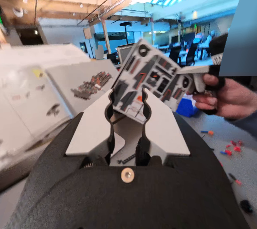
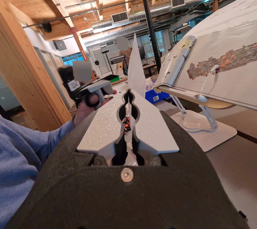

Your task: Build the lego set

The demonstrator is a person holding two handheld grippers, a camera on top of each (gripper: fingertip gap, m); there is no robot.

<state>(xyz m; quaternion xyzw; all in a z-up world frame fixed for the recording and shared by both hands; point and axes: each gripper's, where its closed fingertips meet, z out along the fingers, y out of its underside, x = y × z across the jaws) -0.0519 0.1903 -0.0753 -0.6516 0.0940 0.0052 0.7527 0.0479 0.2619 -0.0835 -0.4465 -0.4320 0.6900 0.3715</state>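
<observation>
Sticker sheet [image 1: 147,79] held up in the air above the worktop [image 1: 217,151], pinched at one edge by the right tongs [image 2: 129,92]; in the right wrist view the sheet shows edge-on as a thin white blade rising from fingers closed on it. Left tongs [image 1: 128,92] open, nothing between the fingers, hovering just in front of the sheet's lower edge.

Handling, as judged: sheet is light and thin, stiff enough to stand upright from one pinch but likely to bend or crease if squeezed mid-panel; glossy backing may slip; best taken at a bare margin or corner, clear of the printed decals; a second hold by the left tongs on the opposite edge would steady it.

Surroundings: instruction booklet [image 2: 217,67] lies open on a white tilted stand [image 2: 200,124] at the right of the right wrist view, close to the sheet and liable to be brushed by a swing that way; blue bin [image 1: 185,107] sits on the worktop behind the sheet; loose red and blue pieces [image 1: 233,149] scattered on the worktop at right; small orange and dark pieces [image 2: 126,122] lie below the right tongs; black pole [image 2: 148,17] stands behind.
</observation>
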